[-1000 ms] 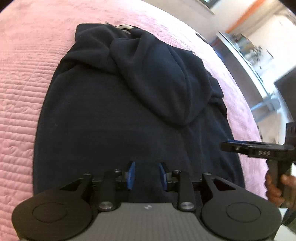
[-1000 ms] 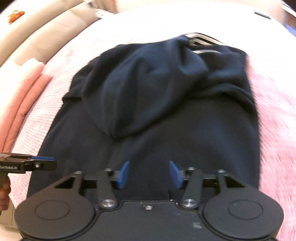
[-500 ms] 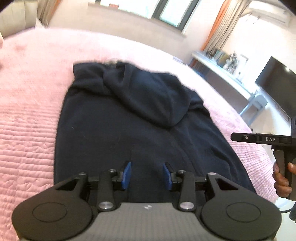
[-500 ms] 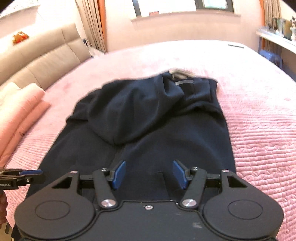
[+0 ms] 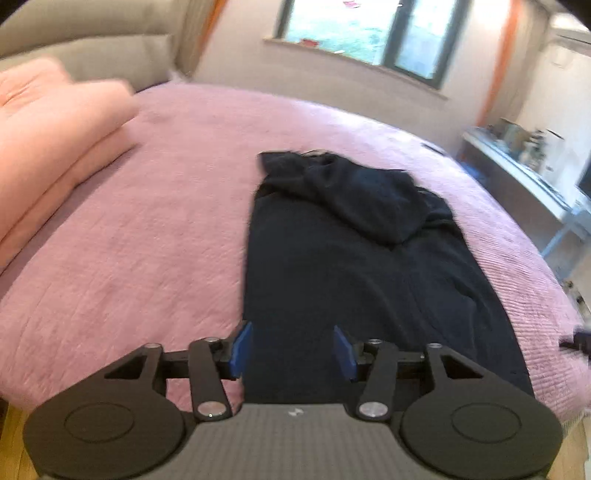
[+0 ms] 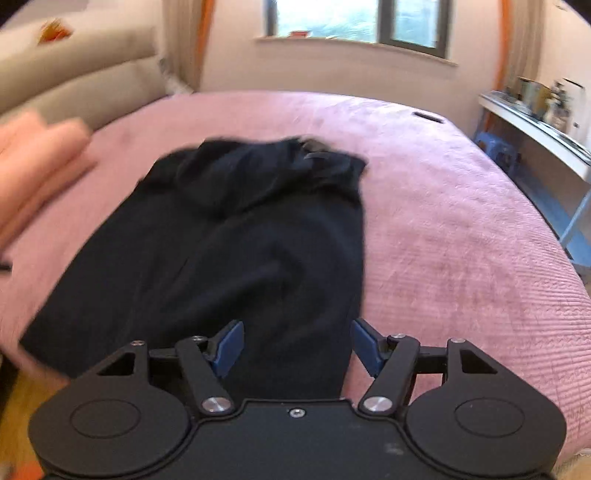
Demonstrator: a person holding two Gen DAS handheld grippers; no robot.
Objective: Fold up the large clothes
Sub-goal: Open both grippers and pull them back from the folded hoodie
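A dark navy hooded garment (image 5: 354,258) lies flat on the pink bed (image 5: 155,236), folded into a long strip with its hood laid over the far end. In the right wrist view the same garment (image 6: 229,236) runs away from me. My left gripper (image 5: 291,349) hovers over the garment's near left corner, jaws opening, with nothing pinched between the blue pads. My right gripper (image 6: 297,345) hovers over the near right edge, its jaws opening too, holding nothing. A sliver of the right gripper (image 5: 576,341) shows at the left view's right edge.
Folded pink bedding (image 5: 48,147) lies at the left by a beige headboard (image 6: 74,70). A white shelf with clutter (image 6: 543,122) and a blue stool (image 6: 496,149) stand to the right of the bed. A window (image 5: 358,33) is on the far wall.
Both grippers have pulled back and risen from the hood end toward the garment's near edge, so the whole bed and room show. Both pairs of jaws stand wider apart.
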